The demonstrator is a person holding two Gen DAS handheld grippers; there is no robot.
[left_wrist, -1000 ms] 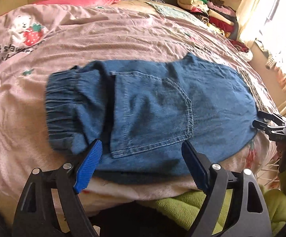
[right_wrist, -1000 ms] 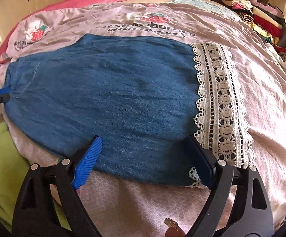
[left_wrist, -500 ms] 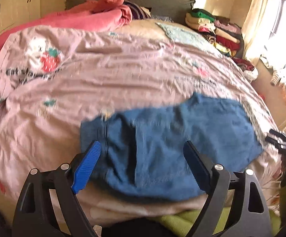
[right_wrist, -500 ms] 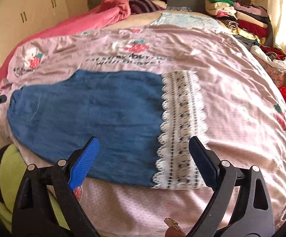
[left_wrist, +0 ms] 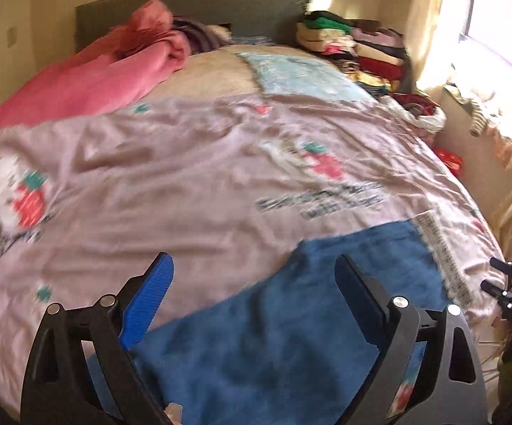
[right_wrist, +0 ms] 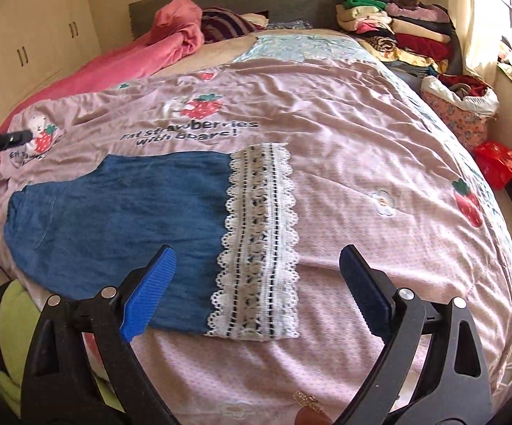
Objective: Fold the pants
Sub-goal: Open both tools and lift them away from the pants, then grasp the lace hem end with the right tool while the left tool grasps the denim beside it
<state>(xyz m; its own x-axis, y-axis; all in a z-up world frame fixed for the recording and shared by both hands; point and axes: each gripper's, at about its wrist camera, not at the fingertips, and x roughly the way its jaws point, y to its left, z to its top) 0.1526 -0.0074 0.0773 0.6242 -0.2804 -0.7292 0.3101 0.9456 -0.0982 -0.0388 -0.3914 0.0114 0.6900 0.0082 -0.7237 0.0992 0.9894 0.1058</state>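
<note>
Blue denim pants (right_wrist: 114,233) with a white lace hem (right_wrist: 259,244) lie flat on the pink strawberry-print bedspread (right_wrist: 362,163) near the front edge. In the left wrist view the pants (left_wrist: 291,336) fill the lower right, blurred. My left gripper (left_wrist: 252,287) is open and empty above the pants' near part. My right gripper (right_wrist: 256,276) is open and empty, hovering over the lace hem. The right gripper also shows at the far right of the left wrist view (left_wrist: 504,290).
A pink blanket (right_wrist: 142,56) is bunched at the back left. A stack of folded clothes (right_wrist: 397,24) sits at the back right by the headboard. A fabric basket (right_wrist: 461,109) and red bag (right_wrist: 496,163) stand right of the bed. A green cushion (right_wrist: 11,322) lies below left.
Both grippers have pulled back and up from the pants, and the left one has swung so the pants now sit lower right in its view. Both stay open.
</note>
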